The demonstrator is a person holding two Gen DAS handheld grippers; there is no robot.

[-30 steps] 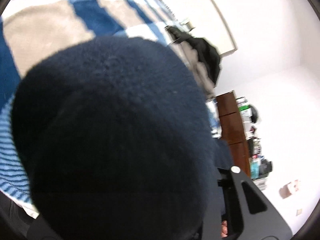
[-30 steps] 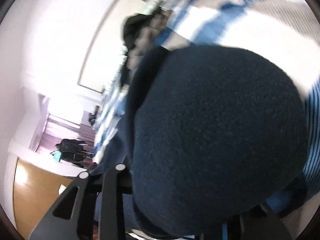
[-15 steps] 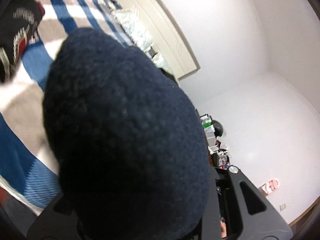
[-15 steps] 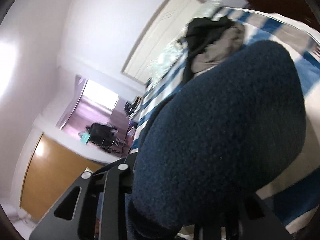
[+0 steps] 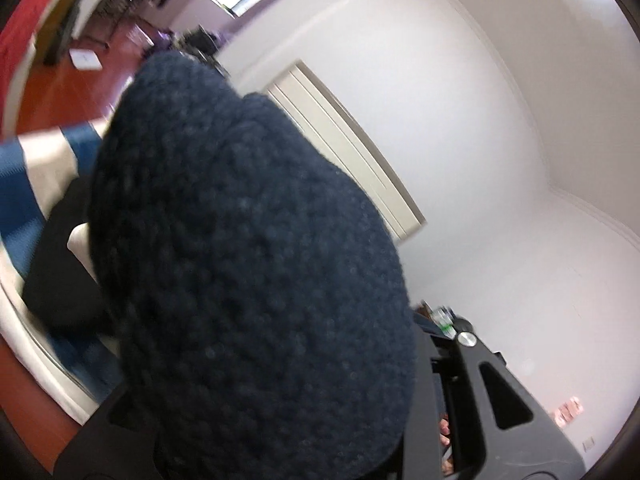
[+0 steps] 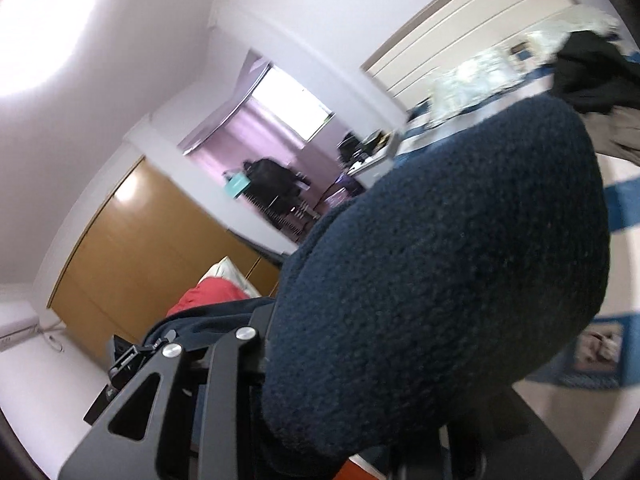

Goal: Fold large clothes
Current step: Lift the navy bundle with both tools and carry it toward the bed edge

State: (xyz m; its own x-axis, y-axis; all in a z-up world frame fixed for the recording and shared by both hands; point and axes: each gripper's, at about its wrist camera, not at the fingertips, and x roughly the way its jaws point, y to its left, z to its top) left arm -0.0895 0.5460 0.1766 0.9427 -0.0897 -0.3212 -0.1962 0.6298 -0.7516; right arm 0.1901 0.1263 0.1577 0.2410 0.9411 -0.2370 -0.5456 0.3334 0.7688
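Both grippers — left gripper (image 5: 280,420), right gripper (image 6: 360,420) — clamp the navy fleece garment (image 5: 248,260), centre frame: soft, bulky, limp — best held at edges.

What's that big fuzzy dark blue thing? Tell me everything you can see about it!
The dark blue garment is thick, nubbly fabric, like fleece or a chunky knit. A bunched fold of it fills most of each wrist view, bulging over the fingers so they are mostly hidden. The left gripper and the right gripper each seem to be clamped on it, holding it above the blue, white and beige striped blanket. Its full shape cannot be seen from here.
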